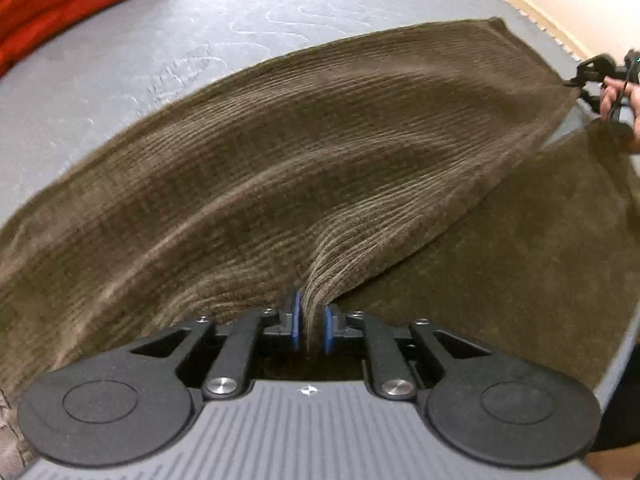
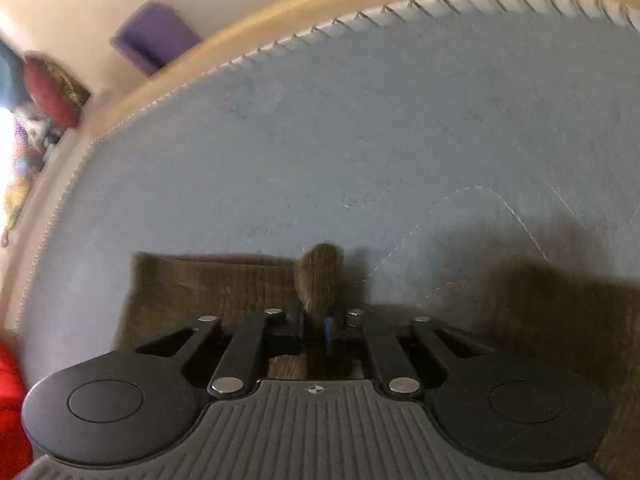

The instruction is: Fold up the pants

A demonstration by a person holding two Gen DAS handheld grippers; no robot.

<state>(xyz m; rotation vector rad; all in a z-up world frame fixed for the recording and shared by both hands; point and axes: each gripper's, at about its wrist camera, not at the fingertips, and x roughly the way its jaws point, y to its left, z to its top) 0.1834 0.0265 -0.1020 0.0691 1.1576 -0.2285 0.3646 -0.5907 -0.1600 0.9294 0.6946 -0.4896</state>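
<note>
Brown corduroy pants (image 1: 304,152) spread on a grey mattress (image 1: 224,12), left hand-held gripper (image 1: 311,322) clamped on a pinched fold at 6 o'clock, right hand-held gripper (image 2: 318,330) clenched on a hem corner, red cloth (image 1: 60,4) at 10 o'clock

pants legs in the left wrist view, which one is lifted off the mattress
The ribbed upper leg, pinched by the left gripper and stretched to the right gripper. The other leg lies flat beneath it.
</note>
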